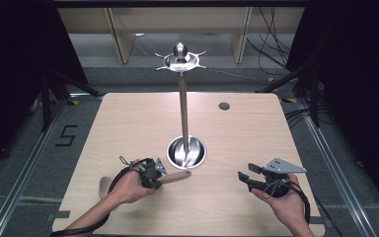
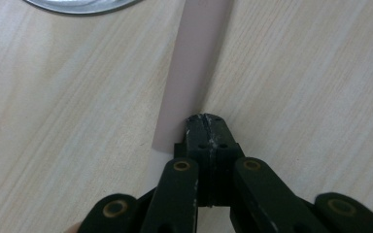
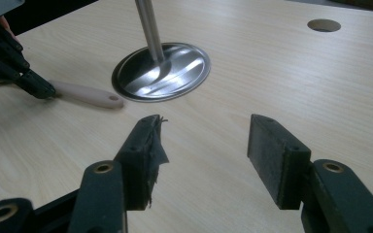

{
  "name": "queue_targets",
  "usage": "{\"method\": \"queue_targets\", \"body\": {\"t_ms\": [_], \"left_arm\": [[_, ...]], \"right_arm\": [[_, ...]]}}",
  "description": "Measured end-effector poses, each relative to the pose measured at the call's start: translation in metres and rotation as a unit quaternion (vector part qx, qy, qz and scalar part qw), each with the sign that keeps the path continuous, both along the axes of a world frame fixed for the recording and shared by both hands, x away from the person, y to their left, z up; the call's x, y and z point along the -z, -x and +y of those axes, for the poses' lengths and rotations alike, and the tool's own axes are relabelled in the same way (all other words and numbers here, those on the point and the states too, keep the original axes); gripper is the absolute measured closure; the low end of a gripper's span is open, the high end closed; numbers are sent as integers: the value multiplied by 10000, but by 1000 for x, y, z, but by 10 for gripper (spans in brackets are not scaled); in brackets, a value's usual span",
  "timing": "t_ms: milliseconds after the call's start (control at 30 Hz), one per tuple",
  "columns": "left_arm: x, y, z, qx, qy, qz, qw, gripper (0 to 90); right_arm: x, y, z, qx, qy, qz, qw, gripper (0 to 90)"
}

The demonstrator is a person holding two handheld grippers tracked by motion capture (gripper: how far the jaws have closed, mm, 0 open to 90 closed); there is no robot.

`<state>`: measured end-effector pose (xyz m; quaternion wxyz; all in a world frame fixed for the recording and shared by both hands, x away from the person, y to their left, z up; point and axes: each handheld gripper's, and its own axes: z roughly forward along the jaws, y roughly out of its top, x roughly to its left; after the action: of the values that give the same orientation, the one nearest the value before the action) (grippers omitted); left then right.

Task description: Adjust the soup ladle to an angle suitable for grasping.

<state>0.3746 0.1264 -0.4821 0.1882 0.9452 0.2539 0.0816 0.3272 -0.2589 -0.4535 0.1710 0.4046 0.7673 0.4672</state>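
On the pale wooden table, a long utensil with a pale beige, rounded handle lies flat near the front edge, at about seven o'clock from the round polished steel base of a tall metal stand. The handle's free end points toward that base and stops just short of its rim; the utensil's other end shows as a pale rounded shape by the person's left wrist, though what kind of head it is cannot be told. The left gripper sits on the handle partway along its length, and in the left gripper view its two black jaws are pressed together at the tips, with the left gripper right at the edge of the pale handle; the grip looks closed on the handle's side. The right gripper view shows the same meeting from across the table, the left gripper touching the beige handle at nine o'clock from the steel base. The right gripper is held low over bare wood at about four o'clock from the base, well apart from the utensil. Its jaws stand wide apart, the right gripper holding nothing between its black pads. The stand's slim steel pole rises from the base to a hooked metal crown at twelve o'clock.
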Motion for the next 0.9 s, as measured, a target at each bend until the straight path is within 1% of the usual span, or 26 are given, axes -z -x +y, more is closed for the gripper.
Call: {"method": "queue_targets", "body": {"t_ms": [33, 67, 100, 133, 167, 200, 233, 267, 300, 333, 367, 400, 467, 500, 533, 567, 600, 633, 667, 700, 733, 767, 800, 833, 867, 900], "left_arm": [[-1, 1, 1, 93, 11, -81, 9999, 893], [-2, 4, 2, 77, 106, -90, 9999, 870], [-5, 7, 4, 143, 129, -156, 9997, 849], [-7, 10, 6, 183, 185, -171, 9995, 849], [-11, 16, 11, 244, 295, -263, 9989, 802], [-11, 16, 11, 244, 295, -263, 9989, 779], [-14, 19, 17, 197, 436, -353, 9982, 752], [-14, 19, 17, 197, 436, -353, 9982, 723], [-16, 19, 19, 197, 520, -432, 9975, 696], [-21, 17, 24, 275, 534, -545, 9967, 669], [-21, 17, 24, 275, 534, -545, 9967, 635], [-20, 14, 26, 217, 735, -698, 9946, 597], [-20, 12, 27, 231, 768, -715, 9942, 532], [-19, 11, 27, 210, 846, -735, 9935, 505], [-18, 10, 28, 186, 957, -836, 9917, 476], [-18, 10, 28, 186, 957, -836, 9917, 457], [-18, 9, 28, 196, 978, -790, 9919, 457], [-18, 8, 28, 187, 1000, -827, 9914, 446], [-18, 9, 28, 173, 1093, -830, 9904, 436], [-17, 9, 28, 87, 1171, -924, 9888, 418], [-18, 8, 29, 101, 1183, -861, 9892, 412], [-19, 7, 30, 105, 1182, -851, 9893, 412], [-19, 8, 31, 56, 1217, -857, 9888, 401], [-18, 9, 33, -9, 1280, -853, 9881, 398], [-18, 9, 33, -9, 1280, -853, 9881, 398], [-17, 9, 34, -26, 1269, -866, 9881, 398]], "right_arm": [[0, 0, -1, 2, 28, -13, 10000, 467], [0, 2, 1, 87, -132, 131, 9998, 468], [-1, 4, 1, 142, -179, 214, 9995, 468], [-1, 4, 1, 142, -179, 214, 9995, 468], [0, 0, -2, 23, -117, 42, 9999, 468], [0, -1, -4, 38, -29, -49, 10000, 467], [0, -1, -5, 70, -74, -65, 9999, 468], [0, -1, -5, 70, -74, -65, 9999, 468], [0, 0, -5, 179, -193, 134, 9996, 468], [1, -1, -6, 166, -242, 126, 9995, 467], [2, -3, -9, 141, -135, -7, 9998, 468], [2, -1, -8, 246, -232, 164, 9993, 467], [1, -1, -10, 259, -303, 212, 9990, 468], [1, -4, -13, 196, -106, -17, 9998, 468], [1, -4, -13, 214, -119, -61, 9997, 468], [1, -4, -13, 214, -119, -61, 9997, 468], [1, -3, -14, 192, -84, -30, 9998, 467], [1, -2, -13, 192, -143, 81, 9997, 467], [0, -2, -13, 211, -111, 57, 9997, 467], [-1, 0, -11, 279, -134, 137, 9994, 467], [-1, 1, -10, 356, -179, 198, 9990, 467], [-1, 1, -10, 356, -179, 198, 9990, 467], [-1, -2, -9, 302, -126, 140, 9994, 467], [-1, -4, -10, 239, -69, 19, 9997, 467], [-1, -4, -10, 239, -69, 19, 9997, 467], [-1, -3, -8, 260, -103, 111, 9995, 467]]}}
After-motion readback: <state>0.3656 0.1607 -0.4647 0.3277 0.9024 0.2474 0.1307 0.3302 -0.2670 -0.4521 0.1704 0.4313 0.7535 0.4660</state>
